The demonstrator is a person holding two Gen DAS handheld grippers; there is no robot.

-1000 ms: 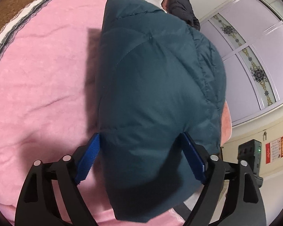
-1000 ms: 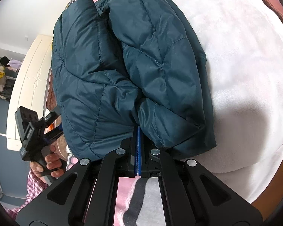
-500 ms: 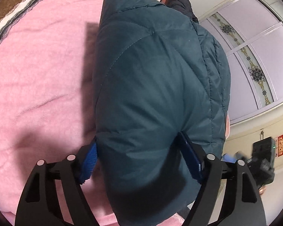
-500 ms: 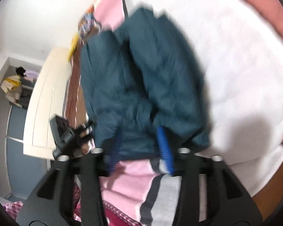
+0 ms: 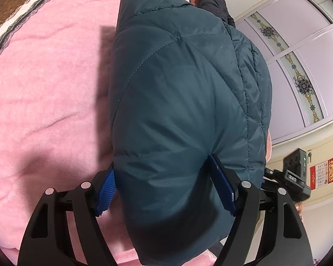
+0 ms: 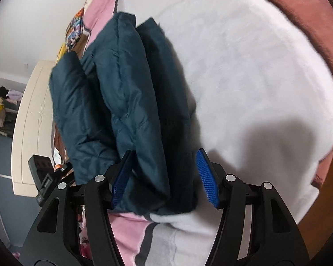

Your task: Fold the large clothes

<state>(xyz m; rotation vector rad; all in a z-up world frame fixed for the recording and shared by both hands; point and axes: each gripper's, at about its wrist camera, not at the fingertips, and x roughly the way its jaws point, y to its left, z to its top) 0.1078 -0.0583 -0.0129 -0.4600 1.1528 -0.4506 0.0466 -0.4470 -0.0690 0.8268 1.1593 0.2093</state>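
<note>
My left gripper [image 5: 166,188] squeezes the folded teal jacket [image 5: 179,102], its long axis running away across the pink blanket [image 5: 46,84]. My right gripper [image 6: 164,177] is opening, pads clear of the jacket [image 6: 131,102] between them.

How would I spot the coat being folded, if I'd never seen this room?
Look at the bed with the pink blanket. On it lies a folded bundle, the teal quilted puffer jacket. It is the only dark, shiny, stitched thing there; everything around it is pale and fuzzy.

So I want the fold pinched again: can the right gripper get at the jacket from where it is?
Probably yes. The right gripper has its jaws opening, with the jacket edge already between them on the blanket; the right pad stands clear of the fabric, and nothing blocks the way.
</note>
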